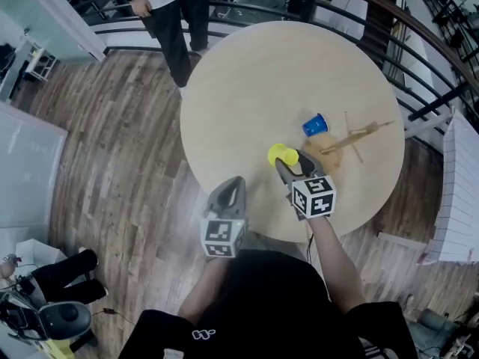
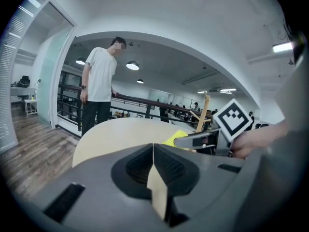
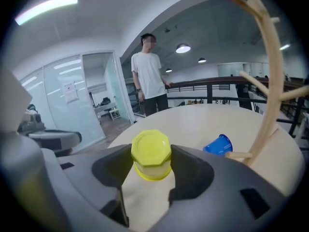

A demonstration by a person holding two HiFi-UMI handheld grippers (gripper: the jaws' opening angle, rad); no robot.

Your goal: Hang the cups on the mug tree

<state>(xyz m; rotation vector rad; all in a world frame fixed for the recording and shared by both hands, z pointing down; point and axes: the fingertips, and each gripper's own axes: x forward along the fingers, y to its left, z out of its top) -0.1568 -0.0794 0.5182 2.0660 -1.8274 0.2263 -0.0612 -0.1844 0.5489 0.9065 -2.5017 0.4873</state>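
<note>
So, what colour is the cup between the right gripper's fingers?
The cup is yellow; right gripper view shows it best.

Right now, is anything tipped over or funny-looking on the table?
Yes. The blue cup lies tipped on its side on the table beside the mug tree, not hanging. The yellow cup is upside down, gripped by the right gripper.

Round pale wooden table [image 1: 247, 88] — blue cup [image 1: 315, 125] on its side, right of centre; mug tree [image 1: 350, 139] just beside it, nearer and further right; yellow cup [image 1: 282, 154] bottom-up, nearer.
</note>
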